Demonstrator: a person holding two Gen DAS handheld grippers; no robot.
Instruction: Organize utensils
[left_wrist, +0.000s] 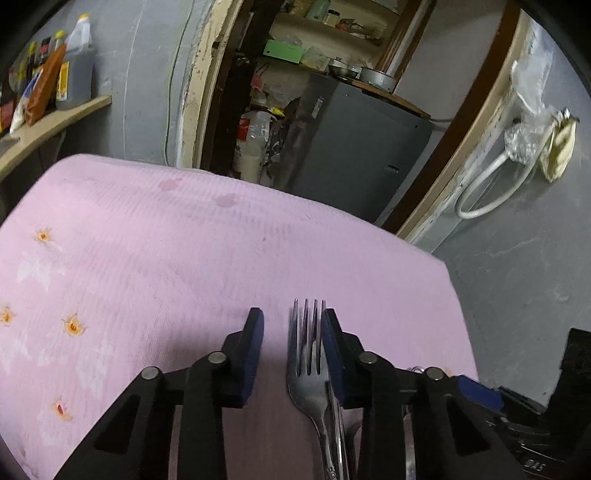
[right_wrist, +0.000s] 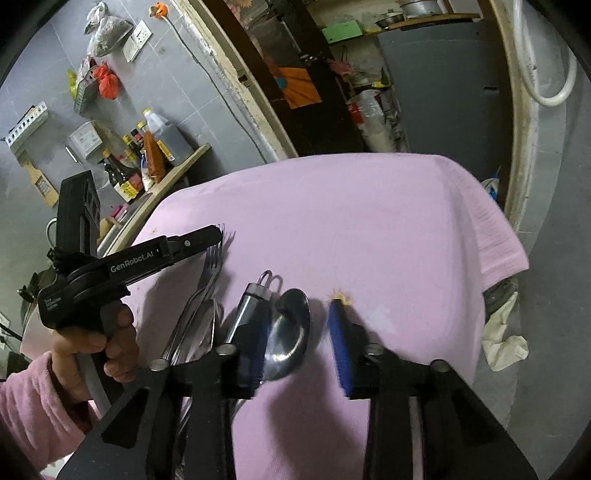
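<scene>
Spread wide, the right gripper (right_wrist: 301, 345) hovers over a spoon (right_wrist: 290, 334) on the pink cloth (right_wrist: 369, 229). Beside it, the open left gripper (left_wrist: 291, 332) straddles a fork (left_wrist: 306, 354). Sorting seems barely begun; closing on the fork likely comes next.

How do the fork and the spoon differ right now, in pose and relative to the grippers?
The fork lies under the open left gripper, tines beside its right finger; the spoon lies between the fingers of the open right gripper.
The fork is slim, its tines pointing away; the spoon shows a broad bowl, hollow side up.
The fork lies among other cutlery; the spoon lies beside a dark cylindrical tool.
Shared: both shiny metal, both on the pink cloth, neither gripped.
</scene>
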